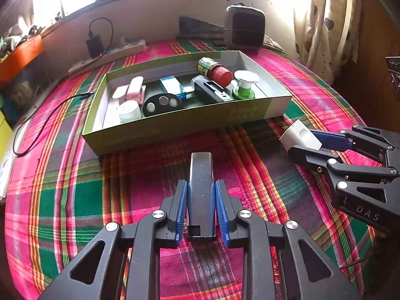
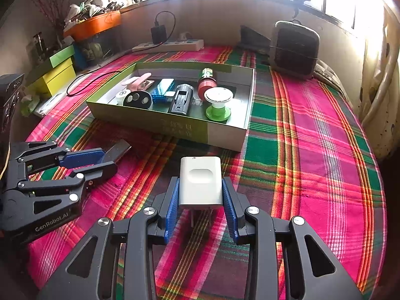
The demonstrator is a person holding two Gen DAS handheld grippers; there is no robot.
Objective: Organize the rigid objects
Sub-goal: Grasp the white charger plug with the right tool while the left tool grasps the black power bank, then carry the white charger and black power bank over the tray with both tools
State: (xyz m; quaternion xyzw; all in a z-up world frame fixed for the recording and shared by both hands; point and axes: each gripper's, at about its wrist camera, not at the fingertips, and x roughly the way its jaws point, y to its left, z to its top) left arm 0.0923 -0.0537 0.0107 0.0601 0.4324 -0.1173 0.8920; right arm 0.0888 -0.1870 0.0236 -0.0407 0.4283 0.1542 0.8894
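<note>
My left gripper [image 1: 202, 182] is shut on a slim black bar [image 1: 201, 172] that lies lengthwise between its blue pads, low over the plaid cloth. In the right wrist view the same gripper [image 2: 108, 161] sits at the left with the bar's end [image 2: 120, 148] sticking out. A white plug adapter [image 2: 200, 180] is held in my right gripper [image 2: 200, 182], which is shut on its sides; the left wrist view shows this gripper [image 1: 302, 141] and the adapter [image 1: 300, 135] at the right. Beyond both stands a shallow green box [image 1: 175, 125] [image 2: 175, 127] holding several small items.
In the box lie a pink clip [image 1: 135, 90], a black oval remote [image 1: 162, 103], a red-capped bottle [image 1: 217, 71] and a green-white spool [image 1: 245, 85]. Behind it are a power strip [image 1: 110, 55], a grey heater [image 1: 246, 28] and a black cable [image 1: 45, 120]. Curtain [image 1: 325, 25] at the right.
</note>
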